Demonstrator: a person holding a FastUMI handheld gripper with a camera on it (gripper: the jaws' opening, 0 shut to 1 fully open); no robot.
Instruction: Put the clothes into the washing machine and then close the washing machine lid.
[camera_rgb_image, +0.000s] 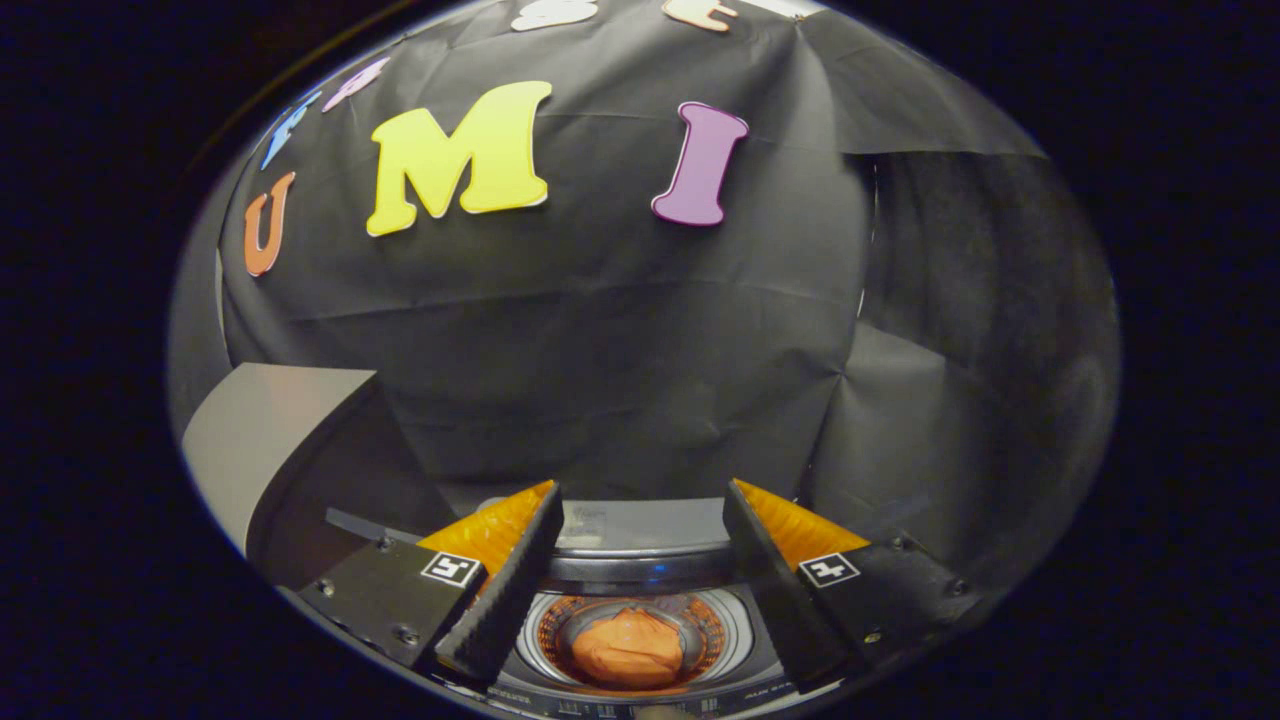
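An orange garment (628, 648) lies bunched at the bottom of the washing machine drum (720, 625), seen from above through the round opening. My gripper (640, 500) hovers over the machine, open, with nothing between its fingers. The drum and the garment show in the gap between the two fingers, well below them. The machine's grey top panel (640, 525) lies just beyond the opening. The raised lid (265, 440) stands tilted up to the left of the left finger.
The booth's black cloth wall (620, 330) hangs close behind the machine and wraps round to the right. The lid's grey slab rises to the left of the opening.
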